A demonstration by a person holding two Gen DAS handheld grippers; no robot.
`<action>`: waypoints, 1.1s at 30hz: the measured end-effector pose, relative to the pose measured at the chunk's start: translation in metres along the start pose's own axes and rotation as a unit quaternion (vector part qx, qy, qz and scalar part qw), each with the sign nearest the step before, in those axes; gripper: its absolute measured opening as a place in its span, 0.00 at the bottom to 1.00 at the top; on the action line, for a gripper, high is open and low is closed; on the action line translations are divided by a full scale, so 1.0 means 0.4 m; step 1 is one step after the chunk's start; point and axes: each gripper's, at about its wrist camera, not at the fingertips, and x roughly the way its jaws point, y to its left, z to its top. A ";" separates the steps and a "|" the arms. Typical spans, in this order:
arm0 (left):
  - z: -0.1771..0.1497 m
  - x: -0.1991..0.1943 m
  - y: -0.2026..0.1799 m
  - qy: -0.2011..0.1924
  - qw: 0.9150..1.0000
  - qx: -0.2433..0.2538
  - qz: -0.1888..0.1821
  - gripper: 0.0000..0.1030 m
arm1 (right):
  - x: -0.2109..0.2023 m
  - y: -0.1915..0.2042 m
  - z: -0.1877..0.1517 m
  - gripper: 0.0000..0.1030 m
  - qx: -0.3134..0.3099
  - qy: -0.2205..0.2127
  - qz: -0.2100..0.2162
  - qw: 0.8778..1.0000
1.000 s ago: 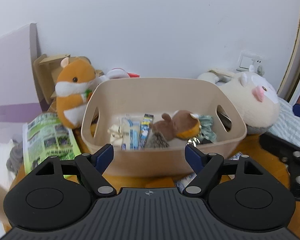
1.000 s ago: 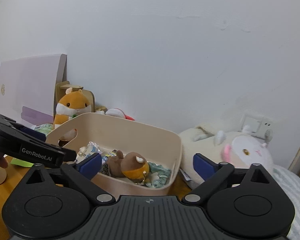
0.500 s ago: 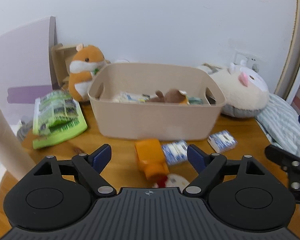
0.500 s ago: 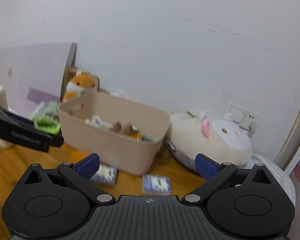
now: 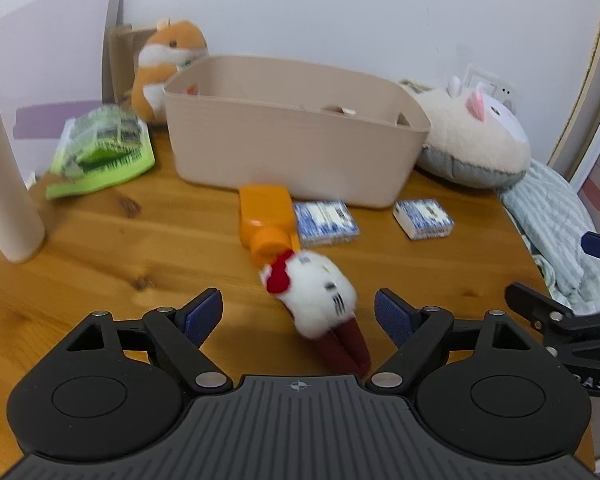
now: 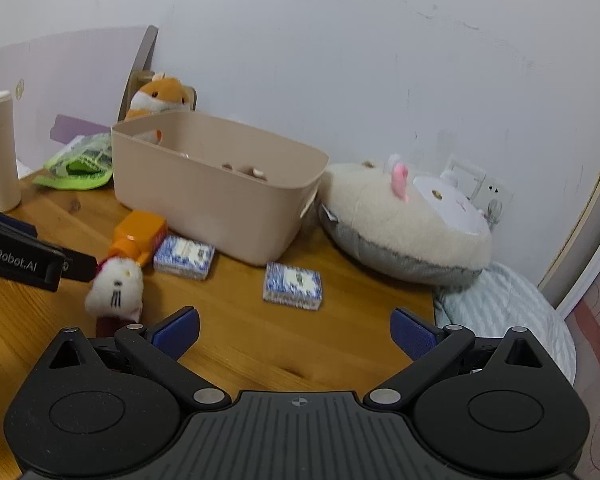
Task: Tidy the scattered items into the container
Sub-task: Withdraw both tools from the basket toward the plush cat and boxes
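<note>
A beige bin (image 5: 292, 132) stands at the back of the wooden table (image 5: 100, 248); it also shows in the right wrist view (image 6: 216, 188). In front of it lie an orange bottle (image 5: 266, 216), a white plush toy with a red bow (image 5: 316, 292), and two blue-patterned packs (image 5: 326, 222) (image 5: 424, 218). My left gripper (image 5: 298, 312) is open, low over the table, with the white plush between its fingers. My right gripper (image 6: 294, 330) is open and empty, just short of the nearer blue pack (image 6: 293, 286). The plush (image 6: 116, 284) lies to its left.
An orange hamster plush (image 5: 168, 68) and a green packet (image 5: 100, 152) sit left of the bin. A cream tumbler (image 5: 4, 184) stands at the far left. A large white plush (image 5: 472, 136) and striped cloth (image 5: 556, 232) lie at the right table edge.
Both grippers have pulled back from above the bin and dropped low toward the table. The items in front of the bin have come into view, and the white plush now sits between the left fingers.
</note>
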 end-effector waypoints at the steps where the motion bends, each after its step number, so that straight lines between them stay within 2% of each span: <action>1: -0.008 0.002 -0.005 0.000 1.000 -0.002 0.000 0.82 | 0.005 -0.001 -0.005 1.00 -0.001 0.003 -0.001 1.000; 11: -0.048 0.057 -0.047 0.011 1.000 -0.019 0.007 0.82 | 0.068 -0.024 -0.032 1.00 0.010 0.025 0.004 1.000; 23: -0.047 0.176 -0.023 0.039 0.998 -0.042 0.037 0.82 | 0.174 -0.047 -0.029 1.00 0.038 0.039 0.020 0.998; 33: -0.035 0.215 -0.016 0.016 0.996 -0.018 0.082 0.82 | 0.294 -0.057 -0.013 1.00 0.077 0.050 0.030 0.995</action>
